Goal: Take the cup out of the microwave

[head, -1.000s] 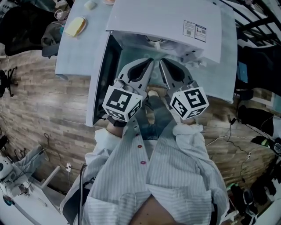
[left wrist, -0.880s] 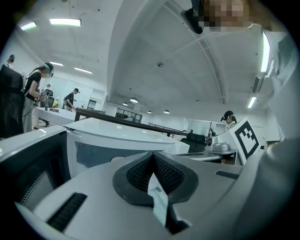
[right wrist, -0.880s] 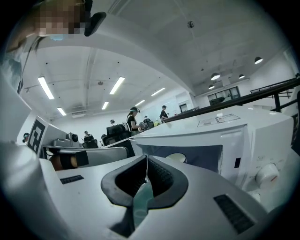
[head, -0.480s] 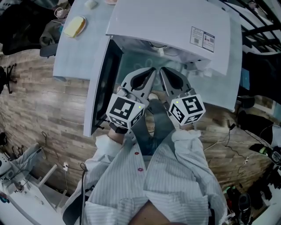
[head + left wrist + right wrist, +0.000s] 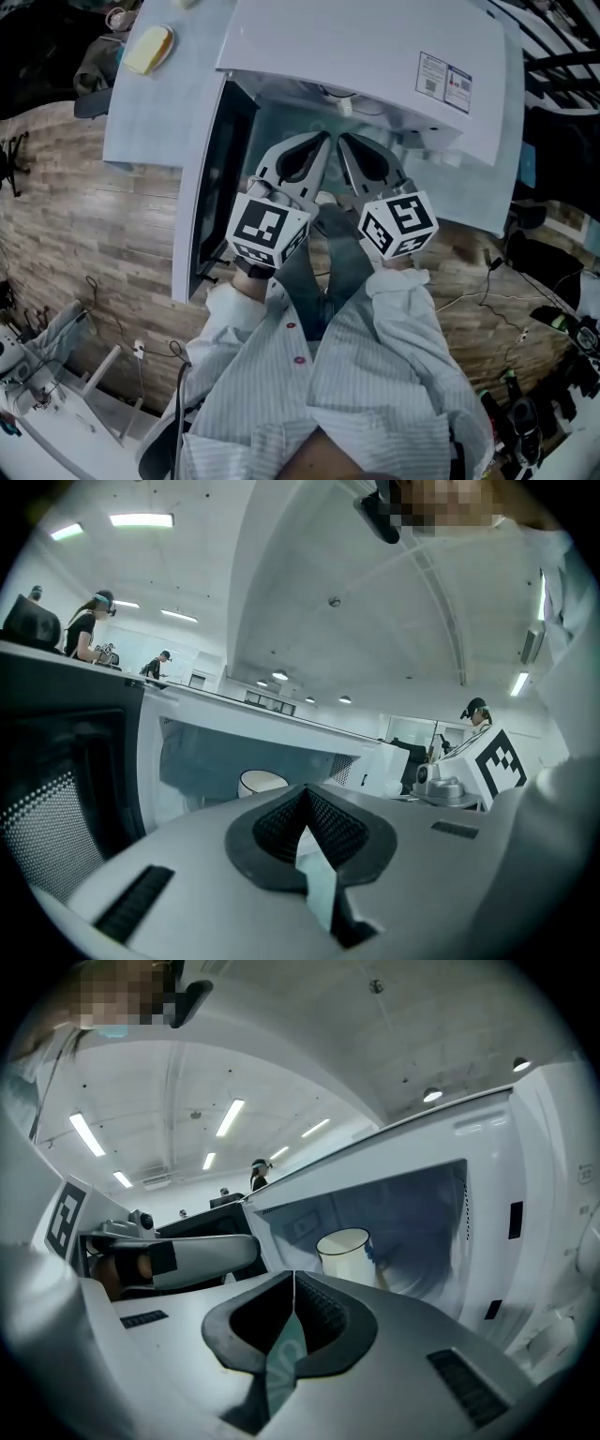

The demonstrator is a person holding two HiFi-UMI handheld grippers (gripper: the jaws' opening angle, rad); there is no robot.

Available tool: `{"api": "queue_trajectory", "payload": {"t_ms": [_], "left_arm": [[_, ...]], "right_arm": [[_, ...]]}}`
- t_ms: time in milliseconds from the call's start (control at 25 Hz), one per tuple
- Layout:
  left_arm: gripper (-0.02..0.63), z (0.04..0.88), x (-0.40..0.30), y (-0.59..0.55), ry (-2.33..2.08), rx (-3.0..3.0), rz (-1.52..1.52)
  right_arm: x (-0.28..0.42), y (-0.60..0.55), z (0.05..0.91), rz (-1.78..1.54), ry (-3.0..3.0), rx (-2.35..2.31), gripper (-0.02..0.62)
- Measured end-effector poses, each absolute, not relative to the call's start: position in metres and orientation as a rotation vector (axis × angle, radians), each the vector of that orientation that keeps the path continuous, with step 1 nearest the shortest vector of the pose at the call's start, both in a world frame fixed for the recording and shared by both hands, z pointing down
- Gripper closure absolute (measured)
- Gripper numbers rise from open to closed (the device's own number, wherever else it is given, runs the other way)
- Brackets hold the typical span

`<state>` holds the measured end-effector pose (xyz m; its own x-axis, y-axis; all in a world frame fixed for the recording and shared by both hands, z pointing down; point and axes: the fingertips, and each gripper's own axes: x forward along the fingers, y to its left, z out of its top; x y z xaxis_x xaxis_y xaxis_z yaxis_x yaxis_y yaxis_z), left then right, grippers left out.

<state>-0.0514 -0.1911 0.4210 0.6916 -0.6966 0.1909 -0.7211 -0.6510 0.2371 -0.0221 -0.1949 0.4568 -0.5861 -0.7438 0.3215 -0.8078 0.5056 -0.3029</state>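
While both tongs are clenched on nothing, left gripper (image 5: pixel 305 791) beside right gripper (image 5: pixel 293 1275) at the mouth of the open microwave (image 5: pixel 375 56), its door (image 5: pixel 202 187) swung left, the white cup (image 5: pixel 347 1252) stands upright farther in, inside the cavity. Probably light, rigid, slick, chippable. Pinch one jaw inside the rim, one outside; can't tell if it has a handle.

Wood-plank floor (image 5: pixel 94 234), cables (image 5: pixel 478 292) lying on it at right. Pale table (image 5: pixel 159 112) upper left. White ceiling (image 5: pixel 309 592), strip lights (image 5: pixel 141 519) on.
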Motion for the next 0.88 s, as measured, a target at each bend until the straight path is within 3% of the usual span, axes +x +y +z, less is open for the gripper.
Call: {"api": "queue_trajectory", "payload": {"t_ms": [760, 880], "left_arm": [[0.597, 0.425, -0.06, -0.202, -1.2, 2.569, 0.101], [0.597, 0.425, -0.063, -0.202, -1.208, 2.564, 0.104]], "right_arm": [[-0.011, -0.222, 0.482, 0.554, -2.513, 1.438, 0.557], [-0.009, -0.226, 0.483, 0.561, -2.506, 1.454, 0.526]]}}
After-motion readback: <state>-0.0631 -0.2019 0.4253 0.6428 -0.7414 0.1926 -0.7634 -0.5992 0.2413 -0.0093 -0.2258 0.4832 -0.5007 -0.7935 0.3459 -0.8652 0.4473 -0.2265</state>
